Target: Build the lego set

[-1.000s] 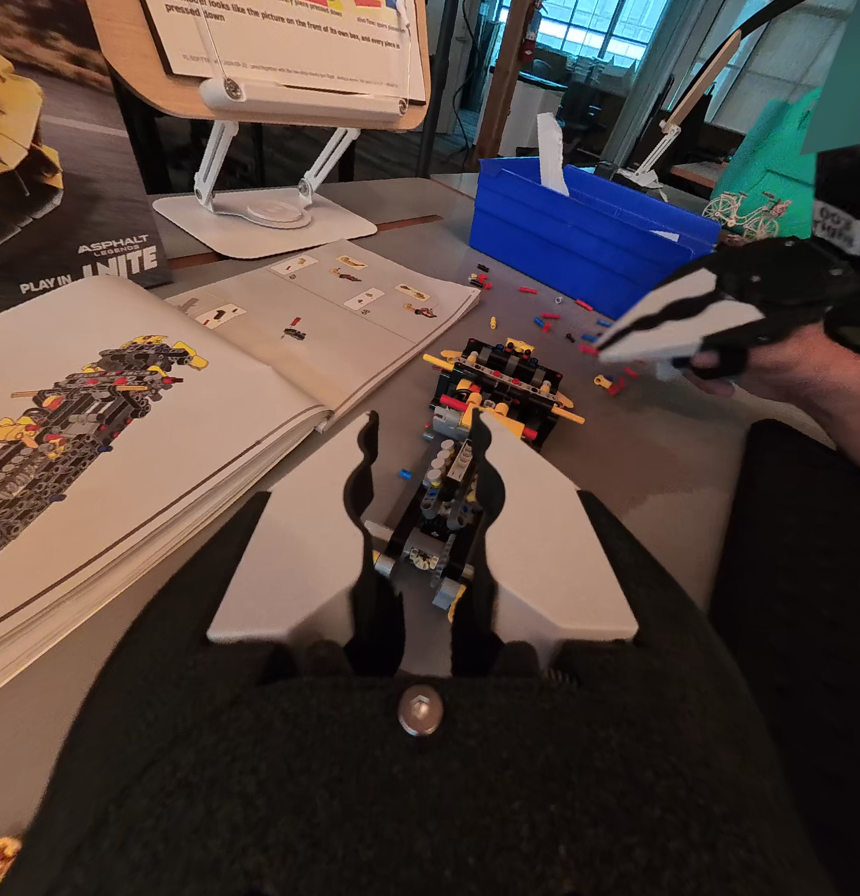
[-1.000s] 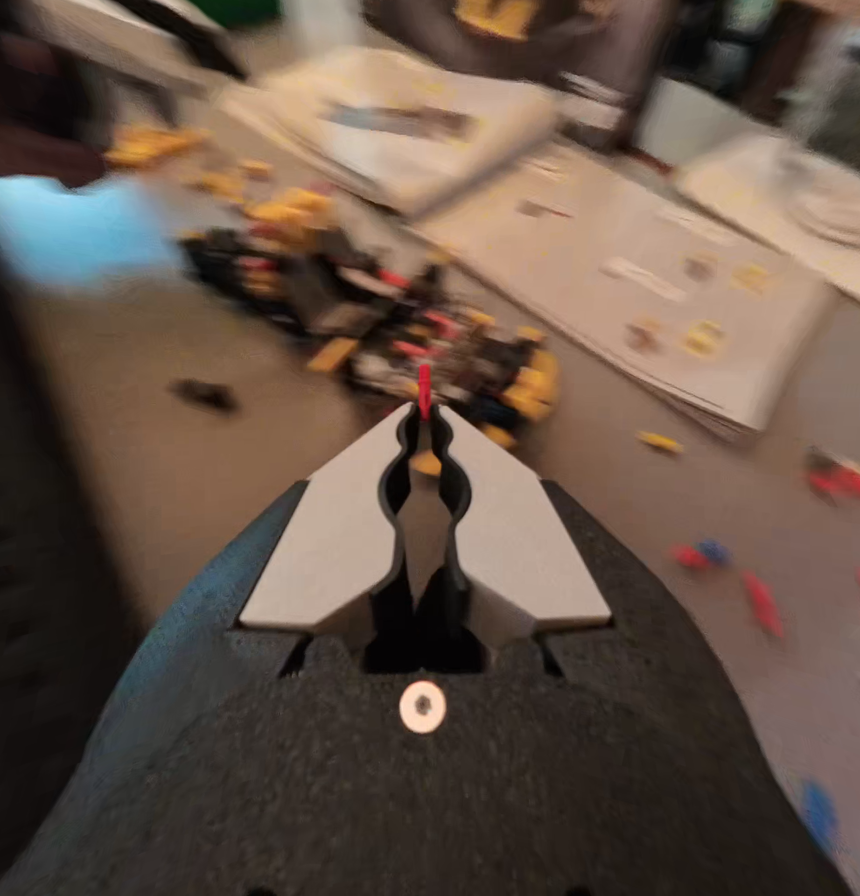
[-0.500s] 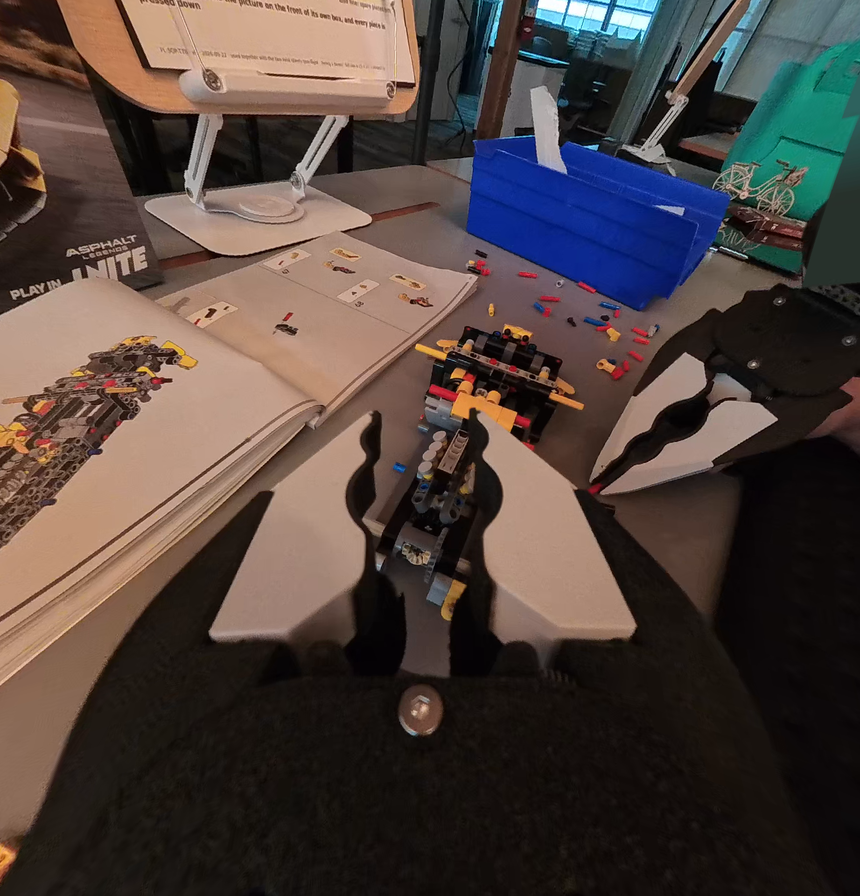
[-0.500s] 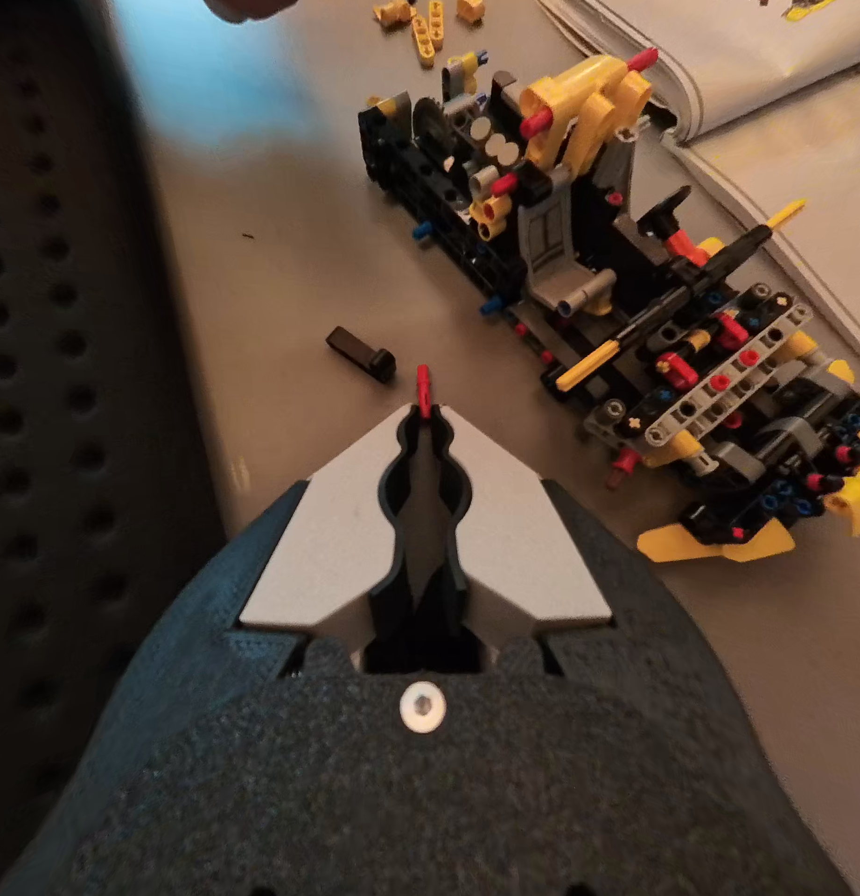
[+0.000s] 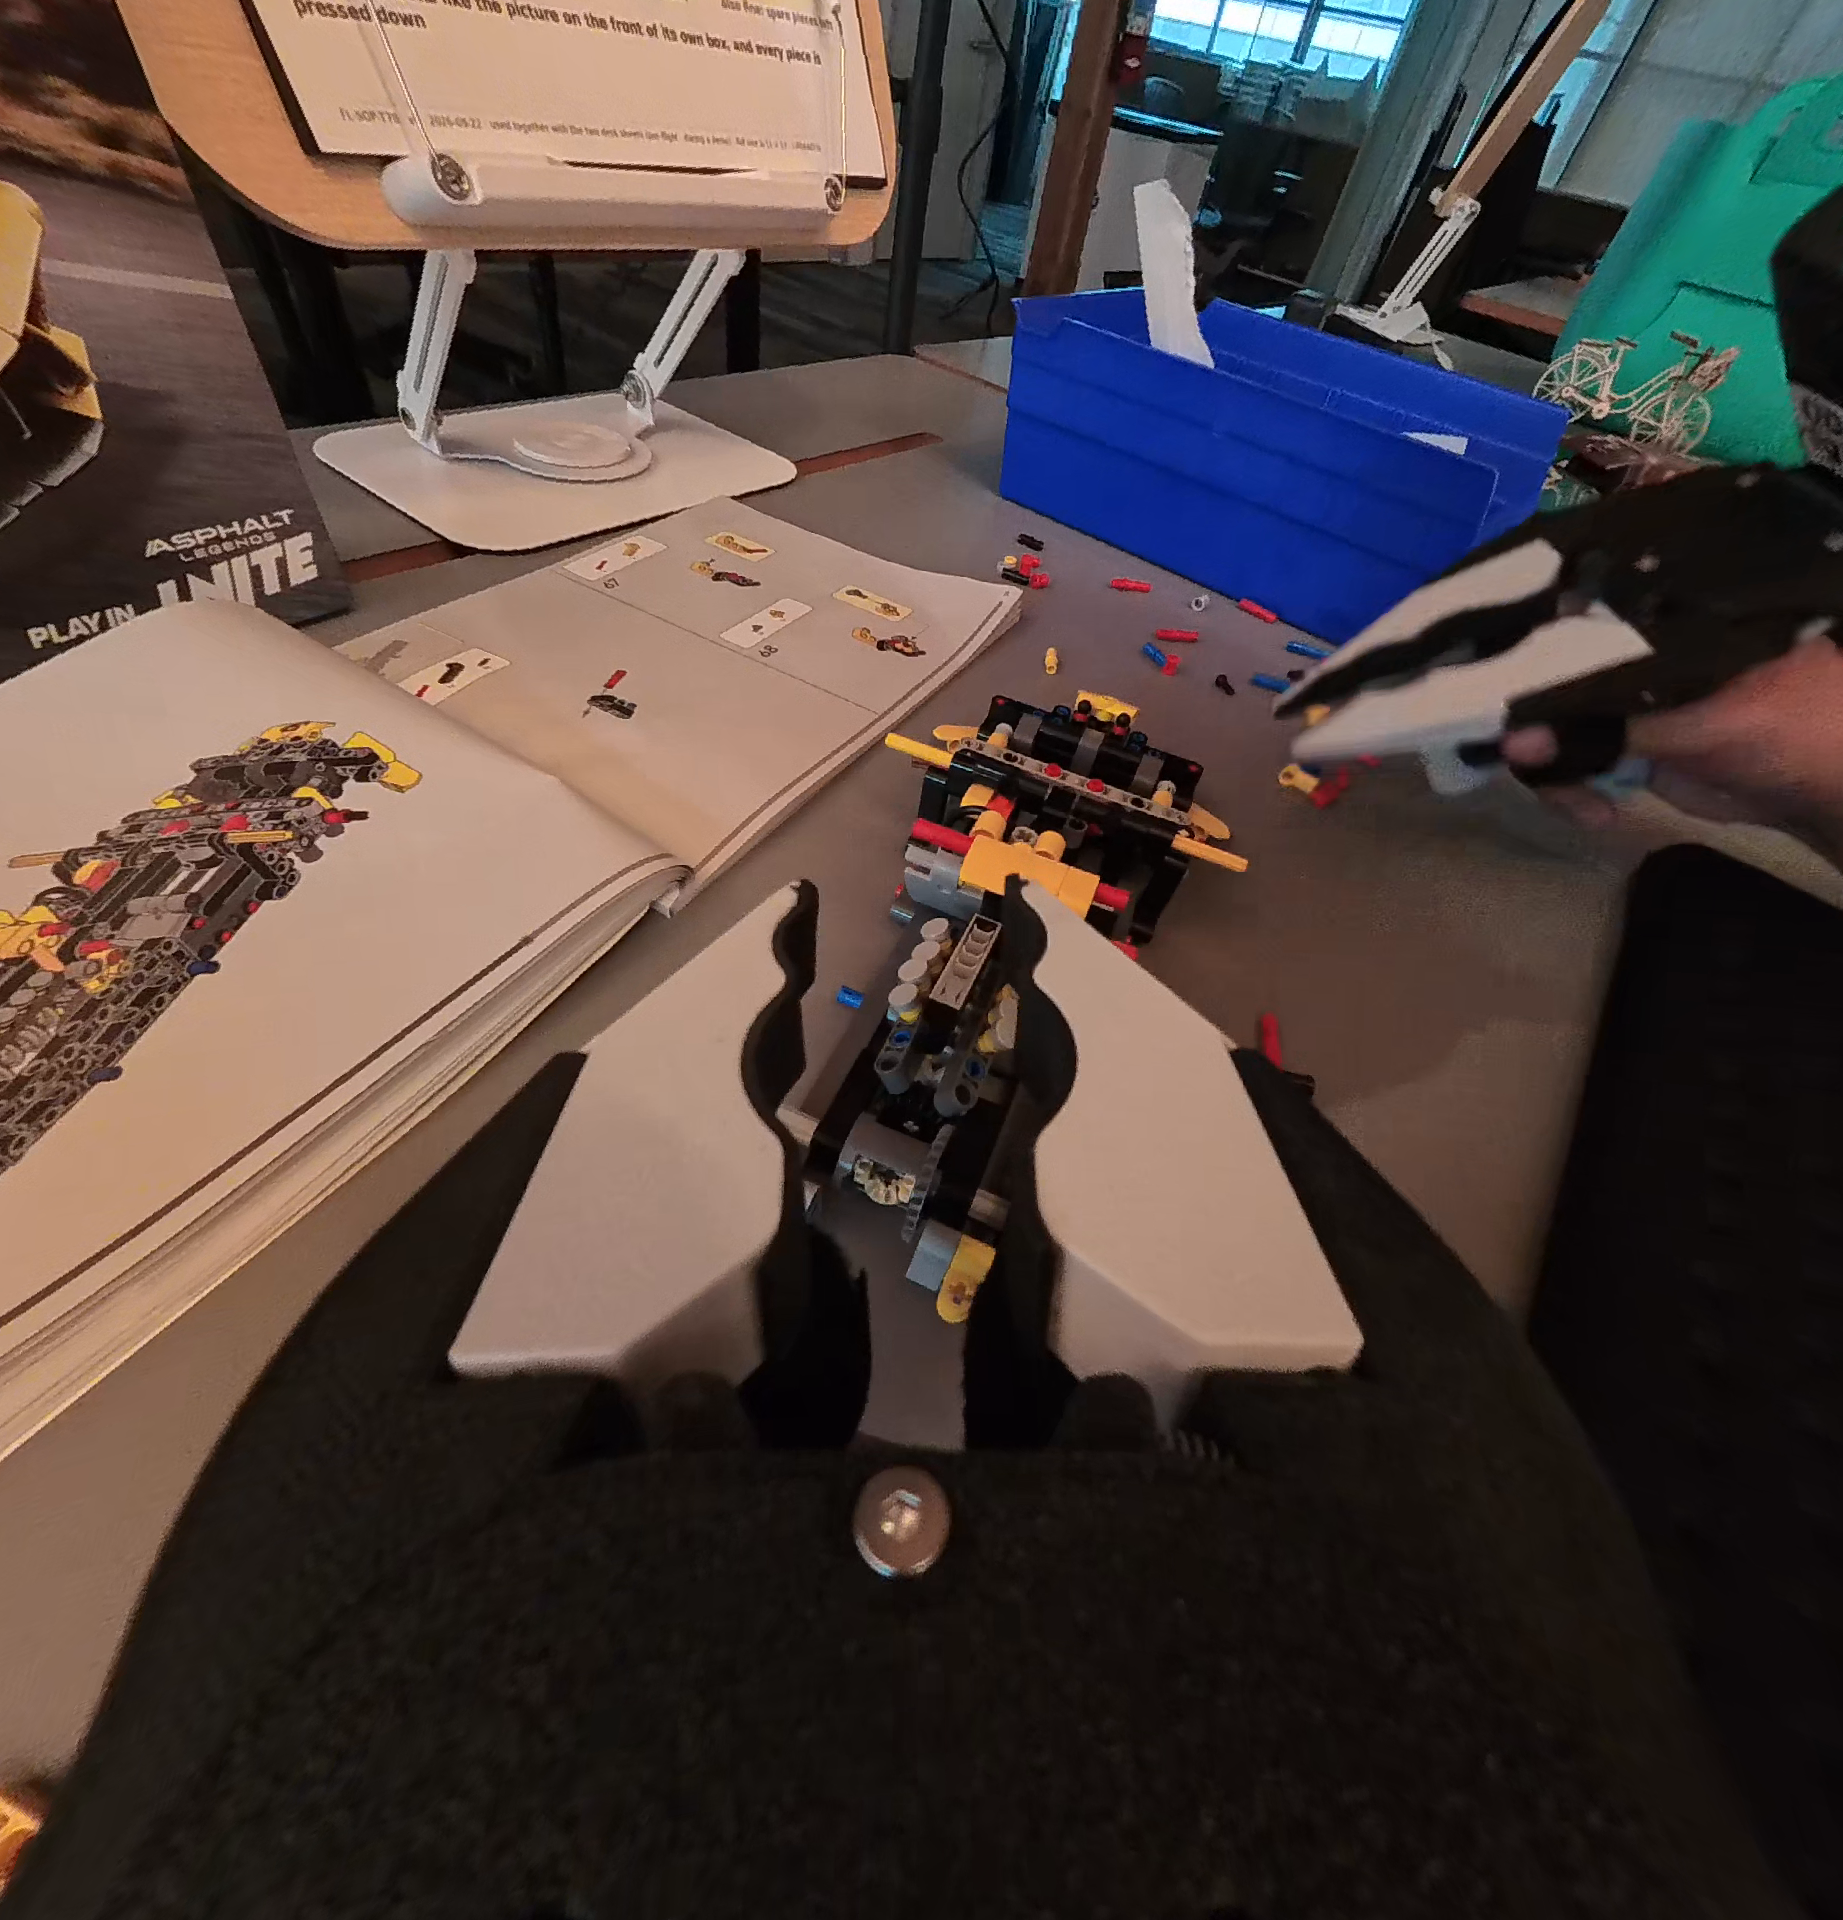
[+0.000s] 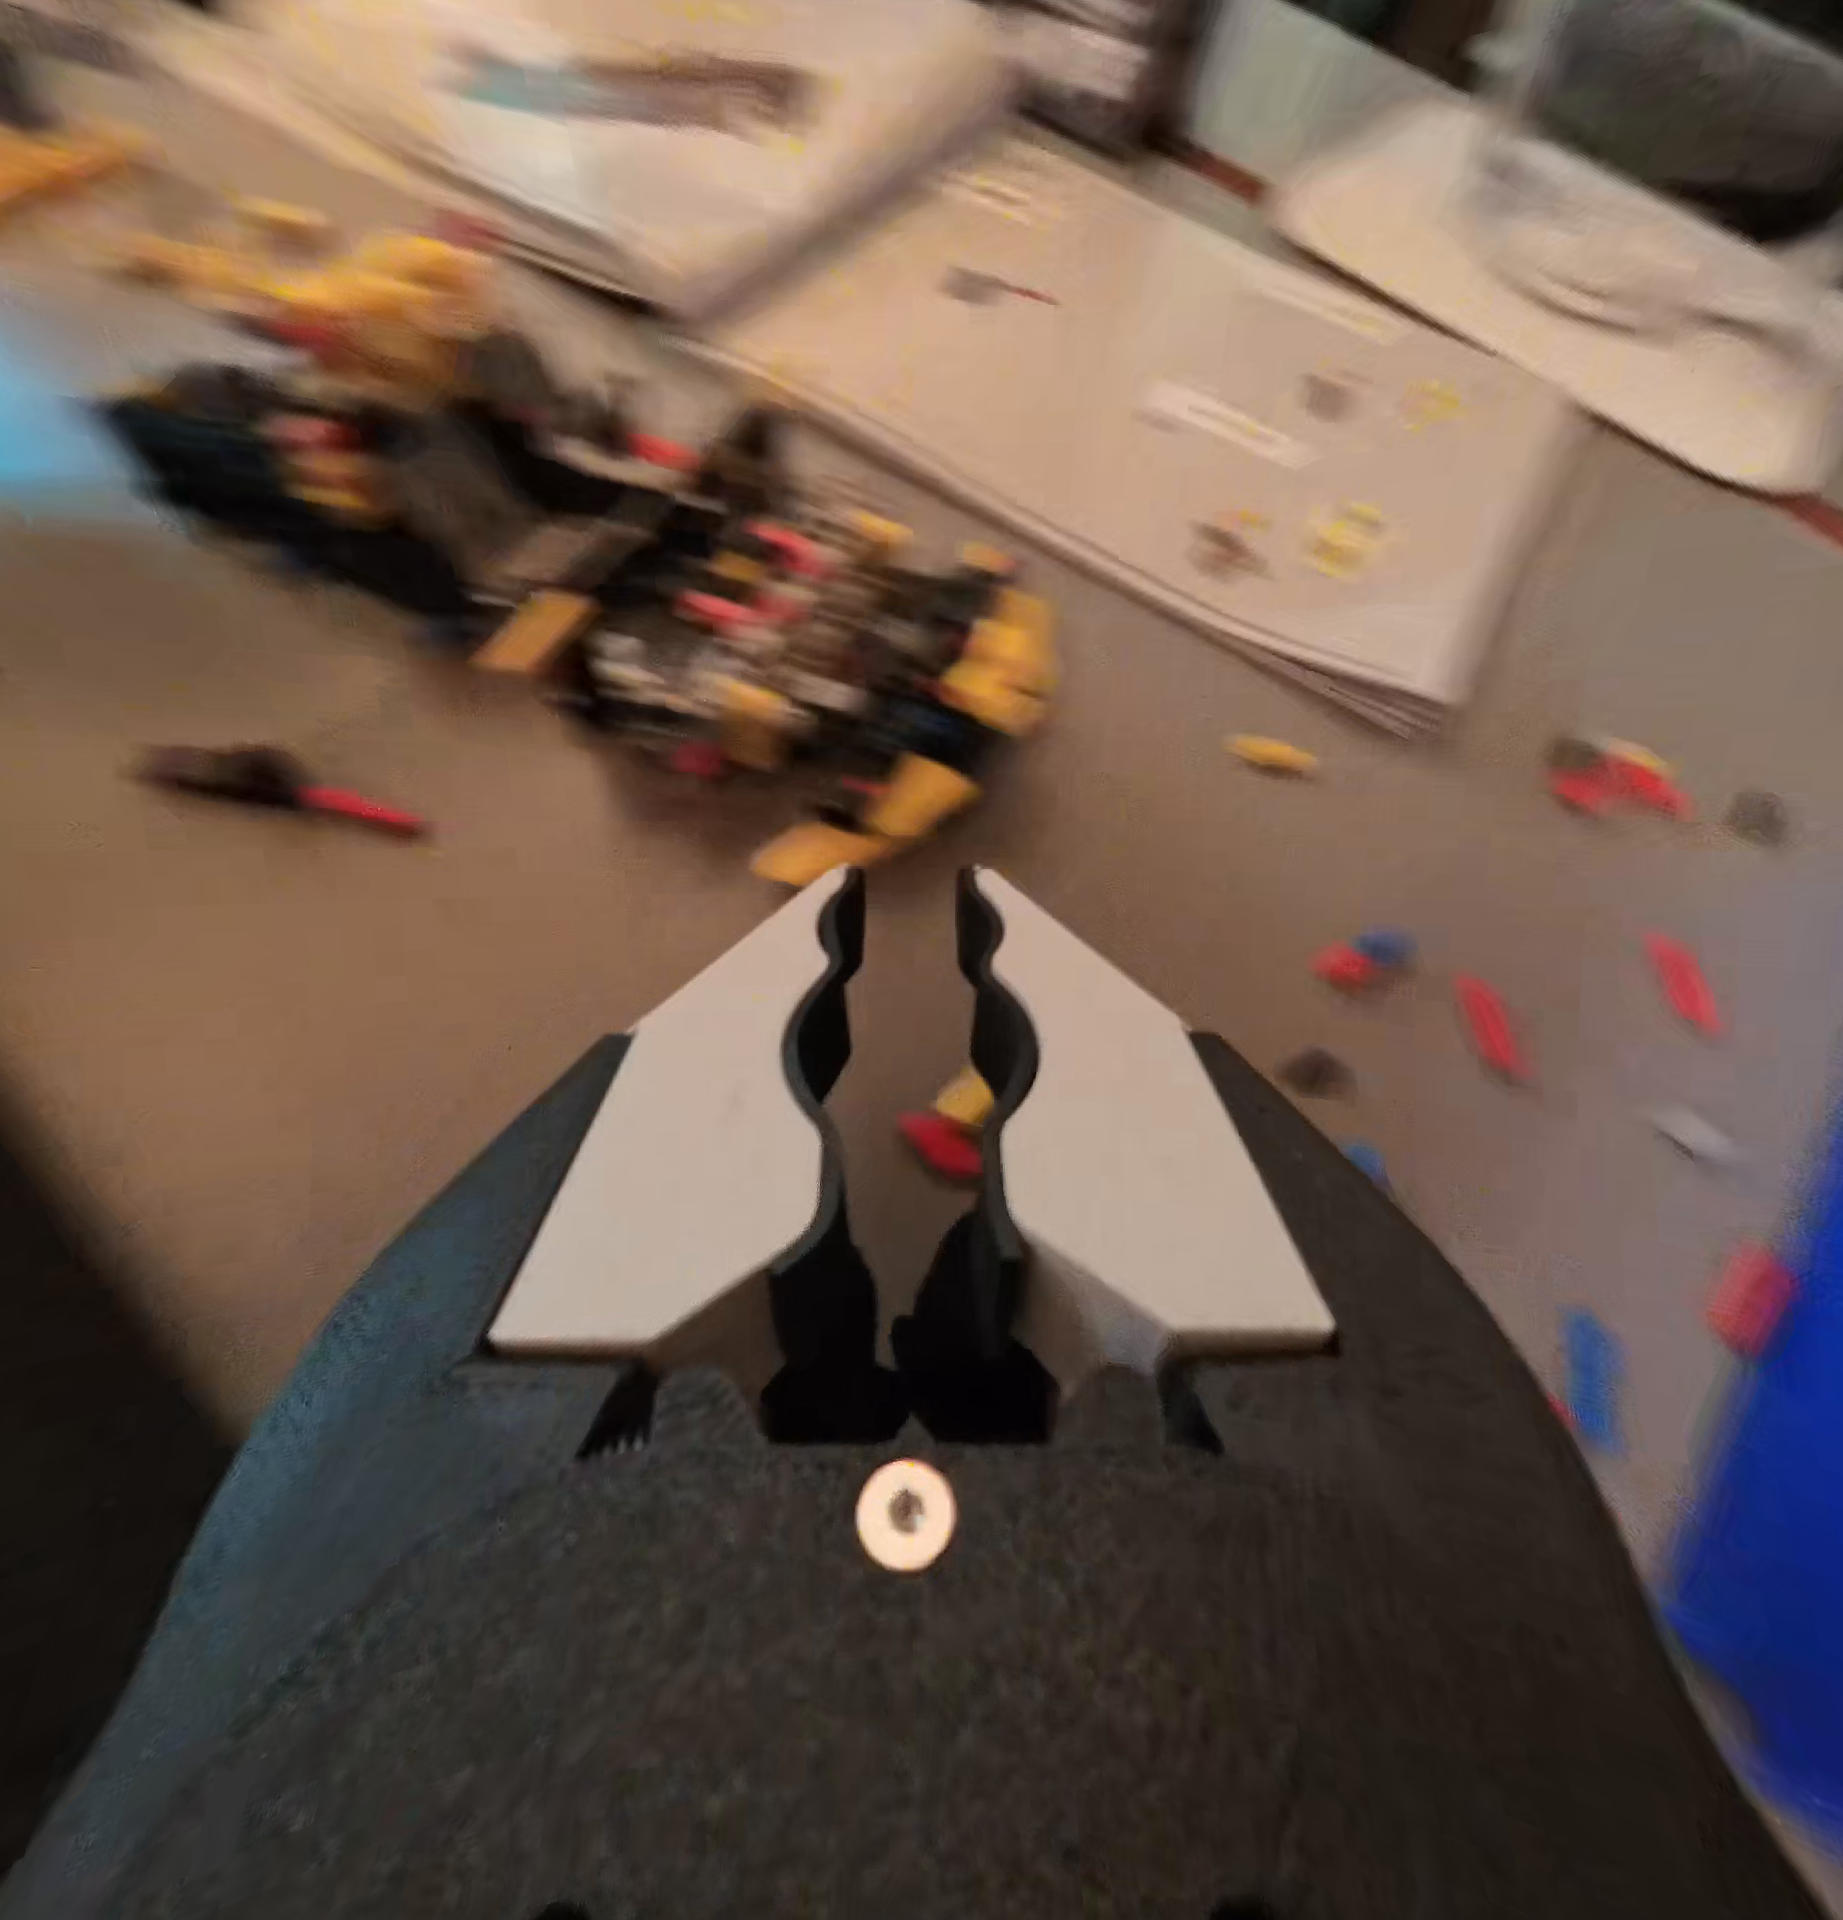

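My right claw [image 6: 909,883] has let go of the red pin [image 6: 361,810] and swung up, fingers now narrowly parted and empty. My left claw [image 5: 909,914], partly spread, straddles the model's [image 5: 1052,821] near end on the table [image 5: 1416,987].

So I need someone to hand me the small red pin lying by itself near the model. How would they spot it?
Start at the black and yellow lego model in the middle of the grey table. Beside its near right side lies a short red pin, next to the left gripper. It lies alone, while the other red pins are scattered by the blue bin.
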`<action>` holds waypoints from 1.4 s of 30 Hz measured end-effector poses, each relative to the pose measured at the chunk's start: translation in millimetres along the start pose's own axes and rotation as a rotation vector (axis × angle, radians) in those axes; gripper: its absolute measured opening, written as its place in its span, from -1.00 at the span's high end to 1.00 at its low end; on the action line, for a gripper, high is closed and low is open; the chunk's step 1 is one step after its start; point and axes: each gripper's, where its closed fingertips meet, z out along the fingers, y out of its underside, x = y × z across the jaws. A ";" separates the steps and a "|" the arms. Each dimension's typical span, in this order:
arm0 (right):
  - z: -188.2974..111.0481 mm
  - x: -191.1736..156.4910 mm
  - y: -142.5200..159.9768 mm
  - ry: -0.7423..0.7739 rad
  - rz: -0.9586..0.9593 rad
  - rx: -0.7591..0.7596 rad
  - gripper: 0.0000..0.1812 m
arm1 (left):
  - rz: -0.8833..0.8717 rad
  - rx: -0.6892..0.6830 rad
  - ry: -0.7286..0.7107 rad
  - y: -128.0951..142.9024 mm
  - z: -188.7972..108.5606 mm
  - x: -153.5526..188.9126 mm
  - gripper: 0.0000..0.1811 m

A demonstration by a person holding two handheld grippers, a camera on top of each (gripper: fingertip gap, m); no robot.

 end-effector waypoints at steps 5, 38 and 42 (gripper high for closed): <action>-22.2 80.4 35.4 0.263 0.193 -0.076 0.78 | 0.007 -0.011 0.009 1.9 1.8 2.2 0.60; 36.2 90.9 4.5 0.222 0.288 -0.090 0.82 | 0.031 -0.037 0.006 6.5 3.9 0.5 0.60; 37.9 78.2 -6.6 0.205 0.203 -0.060 0.82 | 0.045 -0.047 0.024 8.3 3.7 3.3 0.60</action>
